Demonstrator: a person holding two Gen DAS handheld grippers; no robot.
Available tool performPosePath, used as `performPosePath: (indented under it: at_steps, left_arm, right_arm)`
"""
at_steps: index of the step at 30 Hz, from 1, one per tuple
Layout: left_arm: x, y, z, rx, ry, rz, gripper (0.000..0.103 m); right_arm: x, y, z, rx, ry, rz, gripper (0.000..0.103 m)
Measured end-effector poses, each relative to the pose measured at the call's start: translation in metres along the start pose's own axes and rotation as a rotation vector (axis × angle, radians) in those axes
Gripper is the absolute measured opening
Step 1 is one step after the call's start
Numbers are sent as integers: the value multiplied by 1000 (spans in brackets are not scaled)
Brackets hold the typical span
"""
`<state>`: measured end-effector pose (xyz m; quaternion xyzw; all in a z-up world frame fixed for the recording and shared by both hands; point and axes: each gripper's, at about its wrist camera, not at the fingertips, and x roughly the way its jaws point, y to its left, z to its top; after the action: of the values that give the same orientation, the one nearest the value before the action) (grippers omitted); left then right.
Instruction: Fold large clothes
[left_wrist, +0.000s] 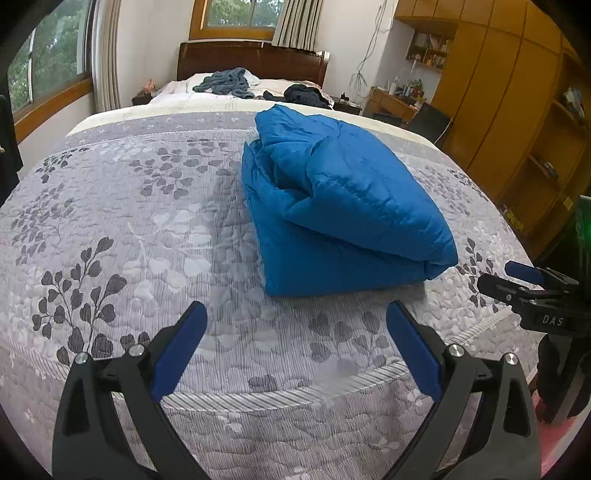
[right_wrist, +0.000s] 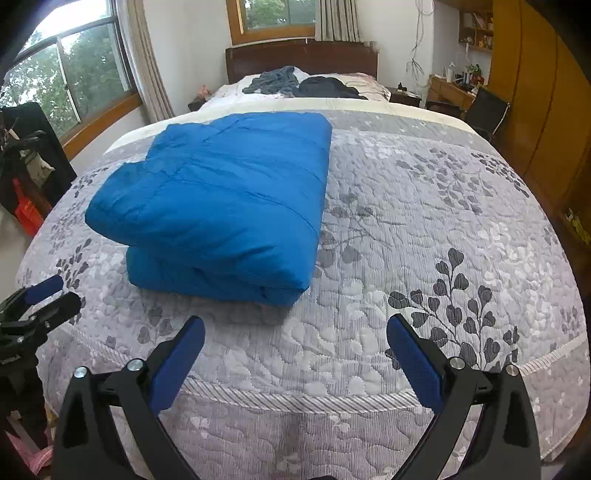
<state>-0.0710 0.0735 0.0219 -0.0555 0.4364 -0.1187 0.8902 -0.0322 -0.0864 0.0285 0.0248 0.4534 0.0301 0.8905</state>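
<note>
Blue quilted puffer jacket (left_wrist: 343, 199), folded into a thick padded bundle, sits right of centre in the left wrist view and left of centre (right_wrist: 221, 206) in the right wrist view, resting on the grey leaf-patterned quilted bedspread (left_wrist: 129, 221). And it's lying free, nothing touching it!

Far left of the left wrist view, a wood-framed window (left_wrist: 48, 70) shows green trees. Bottom centre, the left gripper (left_wrist: 295, 332) hangs over the near edge of the bedspread, its blue-padded fingers (left_wrist: 181, 350) spread wide, gripping nothing, the bundle just beyond the tips. At the right edge the other black tool pokes in, level with the bundle's near corner.

Over to the right wrist view: the left tool shows at the lower left edge. Bottom centre, the right gripper (right_wrist: 295, 343) is splayed wide too, empty, bare bedspread (right_wrist: 424, 221) between its fingers. Upper centre, dark crumpled clothes (right_wrist: 306, 86) lie by the brown wooden headboard (right_wrist: 303, 59); yellow-brown wardrobes (right_wrist: 535, 92) fill the right.
</note>
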Motion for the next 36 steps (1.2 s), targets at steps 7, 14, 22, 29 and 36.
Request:
performPosePath:
  at_steps: [7,14,22,29,36]
  left_arm:
    - [3,-2,0,5,7,-3,97]
    - [3,-3,0,9,9,-4,97]
    - [5,-4,0,9,14,-6,97]
    - [5,-4,0,11,16,-5,97]
    - [5,-4,0,14,17,-7,97]
  right_arm:
    - [2,-2,0,2,6,2,99]
    - [4,-2,0,1,9,4,99]
    - [4,-2,0,1,8,4,99]
    - [4,-2,0,1,9,6,99]
    - [4,-2,0,-1,9,6,99]
